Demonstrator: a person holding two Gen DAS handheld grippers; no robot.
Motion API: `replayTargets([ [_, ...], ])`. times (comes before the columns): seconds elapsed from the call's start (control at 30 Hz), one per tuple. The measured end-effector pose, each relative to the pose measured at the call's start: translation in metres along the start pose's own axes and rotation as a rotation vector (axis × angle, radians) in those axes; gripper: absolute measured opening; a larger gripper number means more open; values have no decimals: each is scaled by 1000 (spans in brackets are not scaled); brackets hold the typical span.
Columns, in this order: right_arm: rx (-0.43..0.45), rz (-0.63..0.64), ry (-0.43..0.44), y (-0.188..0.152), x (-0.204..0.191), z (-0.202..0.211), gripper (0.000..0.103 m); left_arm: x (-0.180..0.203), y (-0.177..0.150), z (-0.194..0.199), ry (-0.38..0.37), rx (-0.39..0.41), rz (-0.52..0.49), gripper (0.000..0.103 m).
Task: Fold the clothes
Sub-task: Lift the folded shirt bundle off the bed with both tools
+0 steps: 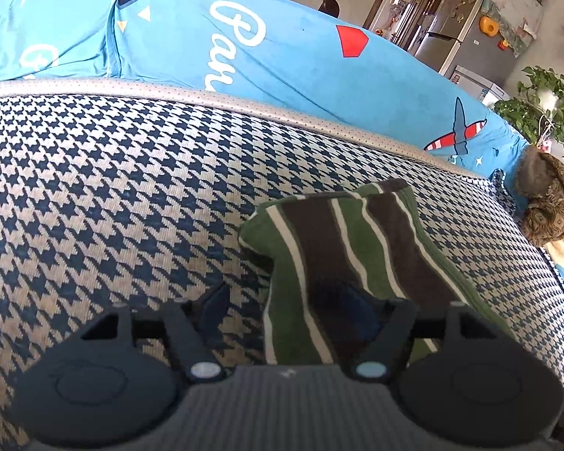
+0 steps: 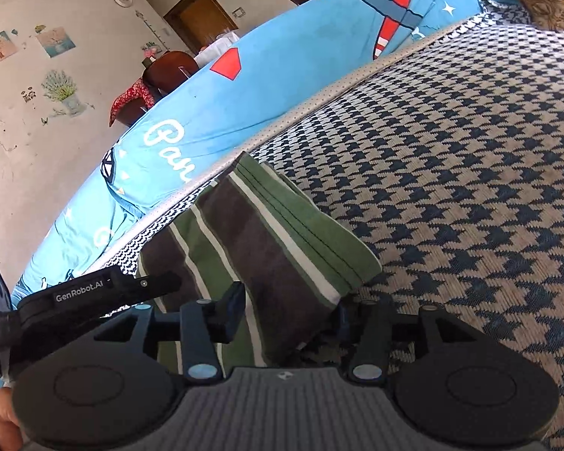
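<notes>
A houndstooth-covered seat (image 1: 112,188) fills both views, with a blue printed blanket (image 1: 282,56) along its back and a sticker-dotted wall (image 2: 37,112) at upper left of the right wrist view. The folded striped garment (image 1: 338,248) lies lower centre. The left hand-held gripper (image 1: 293,308) is spread wide over the garment's left edge, gripping nothing. The right hand-held gripper (image 2: 287,312) is wide open astride its near corner. Bare seat stretches to the right.
</notes>
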State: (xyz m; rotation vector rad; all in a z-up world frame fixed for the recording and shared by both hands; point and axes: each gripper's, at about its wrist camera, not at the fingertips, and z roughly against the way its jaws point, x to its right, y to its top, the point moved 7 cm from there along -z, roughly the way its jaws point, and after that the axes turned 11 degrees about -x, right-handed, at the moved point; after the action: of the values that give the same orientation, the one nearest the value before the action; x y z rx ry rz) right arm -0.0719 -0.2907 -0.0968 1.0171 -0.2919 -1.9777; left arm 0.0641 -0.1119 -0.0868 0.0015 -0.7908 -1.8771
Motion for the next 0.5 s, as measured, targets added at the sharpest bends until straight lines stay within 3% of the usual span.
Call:
replayTargets([
  [0.5, 21, 0, 11, -1, -1, -6, 53, 16, 12, -32, -95, -25, -18, 80],
])
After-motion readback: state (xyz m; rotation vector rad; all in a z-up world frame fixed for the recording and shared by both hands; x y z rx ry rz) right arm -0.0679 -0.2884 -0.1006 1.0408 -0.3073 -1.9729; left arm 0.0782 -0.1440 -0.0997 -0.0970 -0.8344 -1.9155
